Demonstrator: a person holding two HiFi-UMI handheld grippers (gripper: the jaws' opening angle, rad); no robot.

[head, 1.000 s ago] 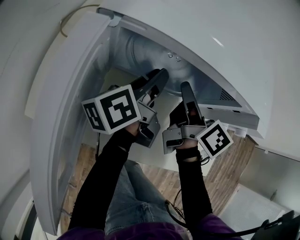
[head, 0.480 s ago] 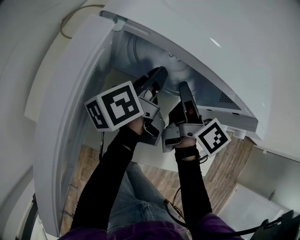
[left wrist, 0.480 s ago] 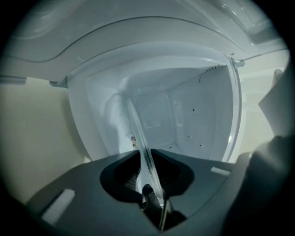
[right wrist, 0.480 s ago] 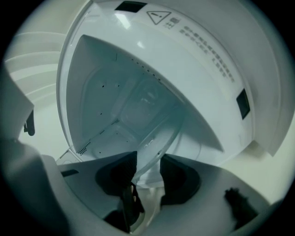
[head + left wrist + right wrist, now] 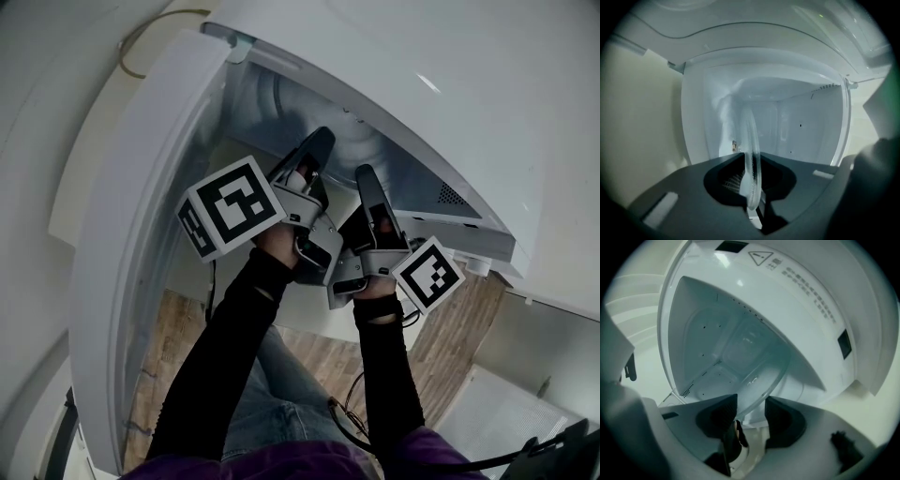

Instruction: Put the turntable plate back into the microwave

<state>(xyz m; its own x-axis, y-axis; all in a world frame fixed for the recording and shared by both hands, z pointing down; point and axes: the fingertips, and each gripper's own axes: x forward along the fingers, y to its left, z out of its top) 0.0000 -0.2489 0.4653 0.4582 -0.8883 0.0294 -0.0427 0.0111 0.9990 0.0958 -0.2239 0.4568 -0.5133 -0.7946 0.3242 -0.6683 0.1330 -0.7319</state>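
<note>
The clear glass turntable plate (image 5: pixel 354 141) hangs inside the open microwave cavity (image 5: pixel 272 98). In the left gripper view the plate (image 5: pixel 751 140) stands edge-on. My left gripper (image 5: pixel 751 183) has just been closing and its pads now pinch the rim. In the right gripper view the plate (image 5: pixel 740 362) tilts across the cavity. Its near rim runs between the jaws of my right gripper (image 5: pixel 751 411), which have just been opening and stand apart from the glass. Seen from the head, the left gripper (image 5: pixel 312 157) and right gripper (image 5: pixel 366 192) reach side by side into the opening.
The microwave door (image 5: pixel 141 197) is swung open at the left, close beside my left arm. The white top of the microwave (image 5: pixel 441 112) overhangs both grippers. Wooden floor (image 5: pixel 169 328) and the person's legs show below.
My left gripper has rolled and shifted a little toward the right gripper, its marker cube now nearer the middle. The right gripper has stayed where it was.
</note>
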